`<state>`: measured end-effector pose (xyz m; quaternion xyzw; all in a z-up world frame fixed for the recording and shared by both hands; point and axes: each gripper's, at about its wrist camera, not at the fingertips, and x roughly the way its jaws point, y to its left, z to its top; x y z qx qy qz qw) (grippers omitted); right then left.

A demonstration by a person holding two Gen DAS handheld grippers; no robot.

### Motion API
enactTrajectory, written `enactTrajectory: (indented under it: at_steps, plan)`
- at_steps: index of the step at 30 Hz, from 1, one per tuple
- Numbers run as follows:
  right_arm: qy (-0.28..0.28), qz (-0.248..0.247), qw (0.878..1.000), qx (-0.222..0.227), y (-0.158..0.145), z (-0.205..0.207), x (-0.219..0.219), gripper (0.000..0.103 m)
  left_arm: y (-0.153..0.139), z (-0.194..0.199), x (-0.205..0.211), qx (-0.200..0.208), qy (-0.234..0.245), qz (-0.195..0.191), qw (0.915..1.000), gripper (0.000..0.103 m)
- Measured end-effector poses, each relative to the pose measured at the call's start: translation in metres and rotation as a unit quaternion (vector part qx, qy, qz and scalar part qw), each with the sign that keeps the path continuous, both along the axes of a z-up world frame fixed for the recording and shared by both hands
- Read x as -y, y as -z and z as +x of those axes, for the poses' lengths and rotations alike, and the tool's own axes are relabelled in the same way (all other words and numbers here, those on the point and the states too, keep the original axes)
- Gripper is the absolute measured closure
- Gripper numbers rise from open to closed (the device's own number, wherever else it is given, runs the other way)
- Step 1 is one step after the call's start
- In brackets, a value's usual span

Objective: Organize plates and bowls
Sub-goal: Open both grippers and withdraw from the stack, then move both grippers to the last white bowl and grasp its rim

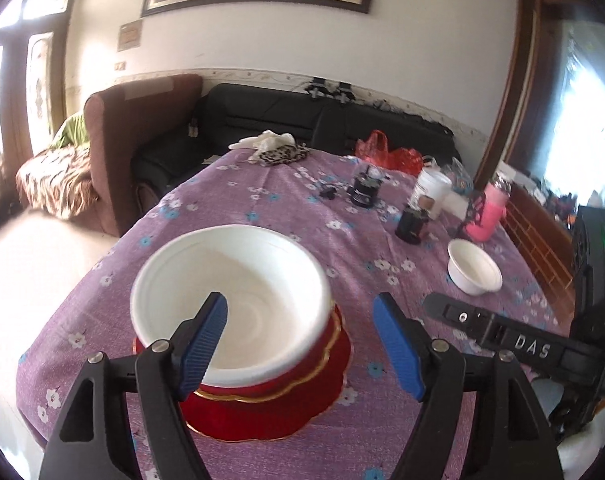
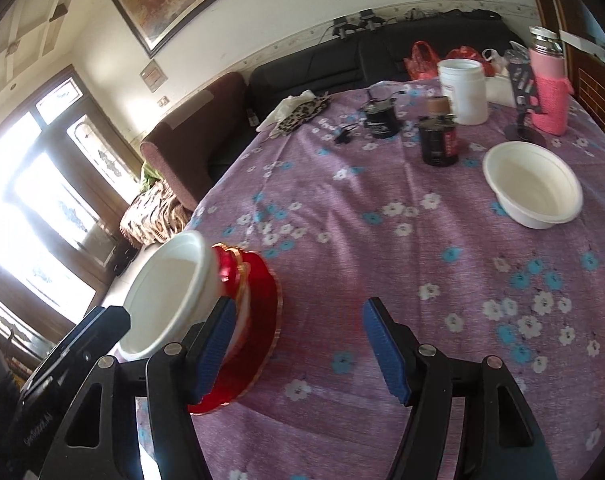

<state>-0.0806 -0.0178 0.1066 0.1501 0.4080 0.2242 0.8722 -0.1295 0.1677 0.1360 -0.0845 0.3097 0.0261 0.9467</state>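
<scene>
Two white bowls are on the table: a large white bowl (image 1: 230, 304) nested in a red bowl (image 1: 334, 330) with a gold scalloped rim, which sits on a red plate (image 1: 262, 412) with a gold wavy edge, this stack of three standing near the table's near-left edge; and a second white bowl (image 1: 474, 272), smooth and round with a rolled lip, standing alone well apart to the right. The left gripper (image 1: 302, 344) has its ribbed blue pads spread wide, one pad over the large bowl's rim, nothing clamped. The right gripper (image 2: 298, 352) is likewise spread wide and empty, above bare cloth beside the plate. The purple floral tablecloth (image 2: 382, 240) leaves open room between stack and lone bowl; behind stand two dark jars (image 2: 438, 140), a white tub (image 2: 462, 92) and a pink bottle (image 2: 548, 92)
</scene>
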Motion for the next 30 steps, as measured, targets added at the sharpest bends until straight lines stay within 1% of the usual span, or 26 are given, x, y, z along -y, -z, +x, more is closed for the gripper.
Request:
enactTrajectory:
  at_steps: [6, 14, 17, 18, 20, 22, 24, 30]
  plan:
    - [0.041, 0.006, 0.999, -0.005, 0.003, 0.003, 0.056, 0.031, 0.004, 0.013, 0.042, -0.018, 0.029, 0.041, 0.9986, 0.027]
    - [0.095, 0.012, 0.995, -0.016, 0.012, 0.011, 0.121, 0.028, 0.007, 0.029, 0.084, -0.032, 0.055, 0.076, 0.9951, 0.026]
    - [0.112, 0.014, 0.993, -0.023, 0.018, 0.015, 0.141, 0.028, 0.009, 0.04, 0.1, -0.04, 0.07, 0.083, 0.9933, 0.026]
    - [0.117, 0.013, 0.993, -0.025, 0.02, 0.017, 0.147, 0.028, 0.01, 0.042, 0.103, -0.044, 0.076, 0.08, 0.9929, 0.026]
    - [0.13, 0.008, 0.991, -0.026, 0.022, 0.022, 0.159, 0.028, 0.013, 0.053, 0.111, -0.063, 0.097, 0.06, 0.9915, 0.026]
    - [0.146, 0.005, 0.989, -0.027, 0.025, 0.029, 0.17, 0.028, 0.016, 0.068, 0.116, -0.083, 0.114, 0.03, 0.9895, 0.026]
    - [0.161, 0.006, 0.986, -0.032, 0.029, 0.037, 0.183, 0.028, 0.019, 0.082, 0.121, -0.094, 0.12, 0.015, 0.9882, 0.026]
    - [0.204, 0.014, 0.978, -0.037, 0.039, 0.061, 0.211, 0.029, 0.027, 0.117, 0.14, -0.115, 0.124, -0.001, 0.9856, 0.026]
